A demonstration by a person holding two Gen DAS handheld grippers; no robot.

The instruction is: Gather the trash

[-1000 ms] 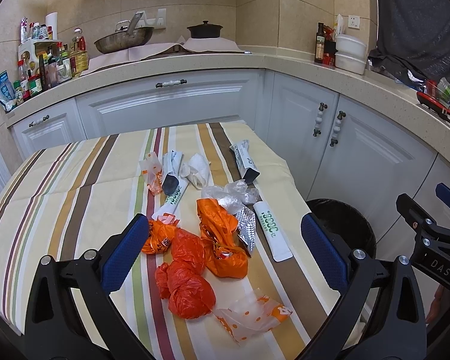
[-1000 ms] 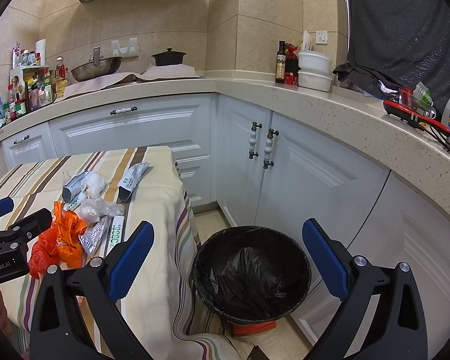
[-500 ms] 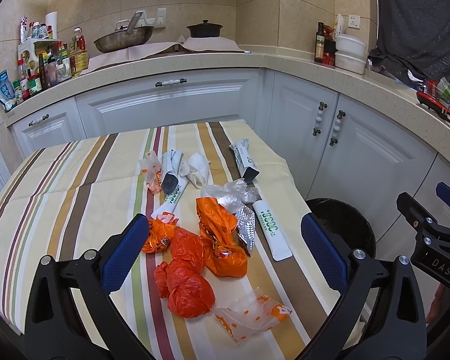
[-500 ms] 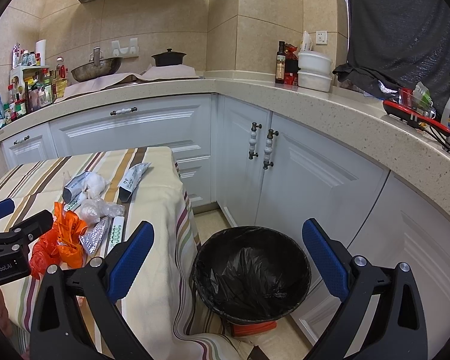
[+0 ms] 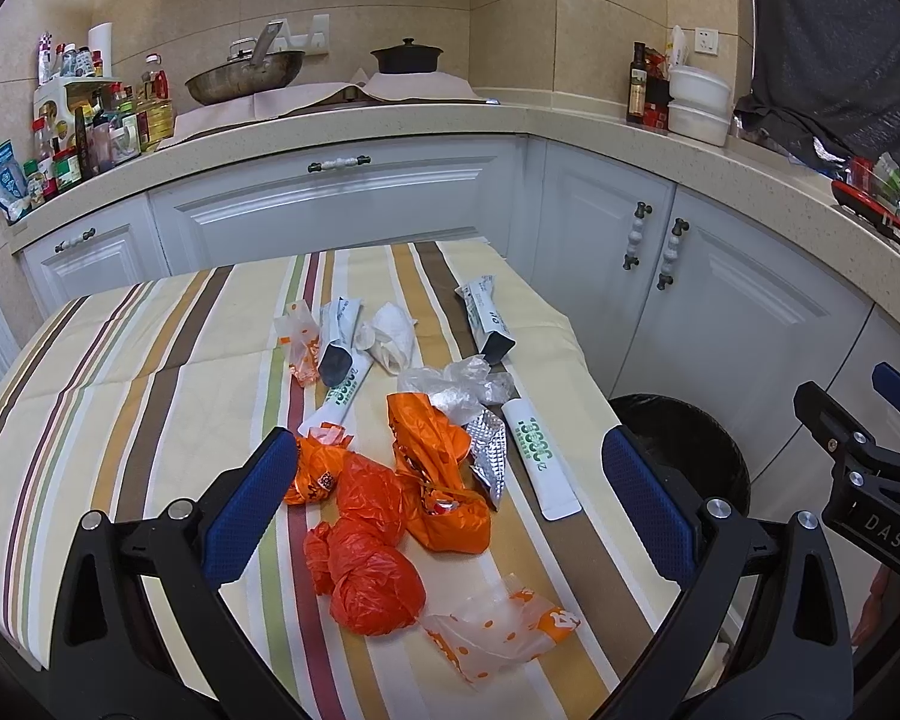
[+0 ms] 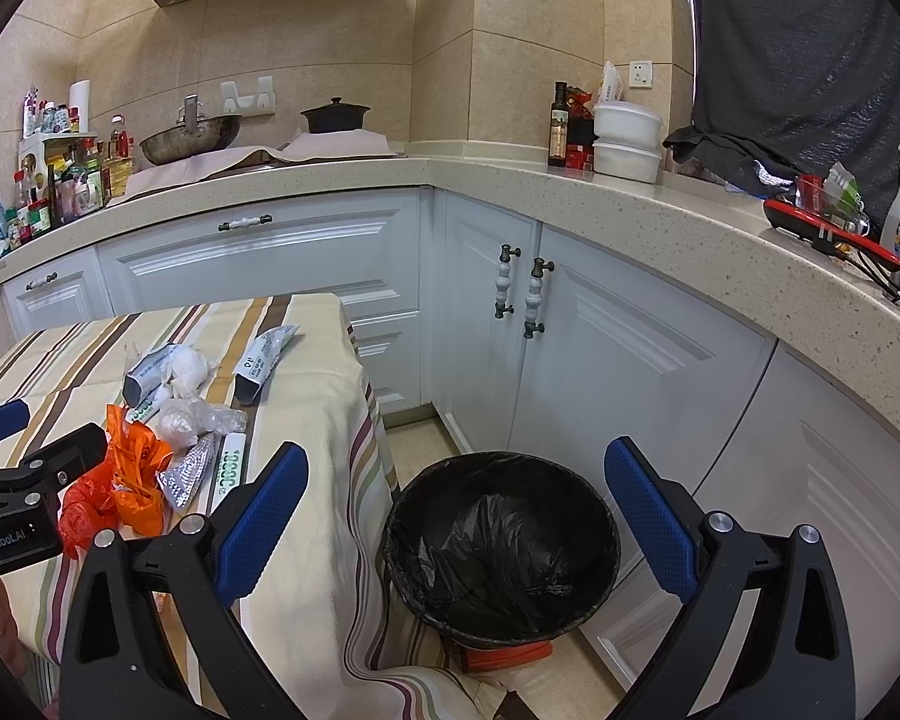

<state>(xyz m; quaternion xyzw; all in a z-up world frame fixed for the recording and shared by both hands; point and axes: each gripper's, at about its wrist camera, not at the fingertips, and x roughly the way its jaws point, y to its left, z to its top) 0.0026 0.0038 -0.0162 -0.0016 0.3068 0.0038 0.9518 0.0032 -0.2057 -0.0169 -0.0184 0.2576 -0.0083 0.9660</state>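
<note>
Left wrist view: the left gripper (image 5: pixel 450 498) hangs over the striped table (image 5: pixel 120 372), its fingers wide apart and holding nothing. Between them lies the trash: orange bags (image 5: pixel 390 516), a foil strip (image 5: pixel 489 450), white sachets (image 5: pixel 540 456). Right of the table stands the bin (image 6: pixel 501 546), lined black. The right gripper (image 6: pixel 456 522) is above the bin, fingers also wide apart and empty.

A steel wok (image 5: pixel 243 81) and black pot (image 5: pixel 406 56) sit at twelve o'clock; condiment bottles (image 5: pixel 78 138) crowd at ten; stacked white tubs (image 6: pixel 625 141) at one.
</note>
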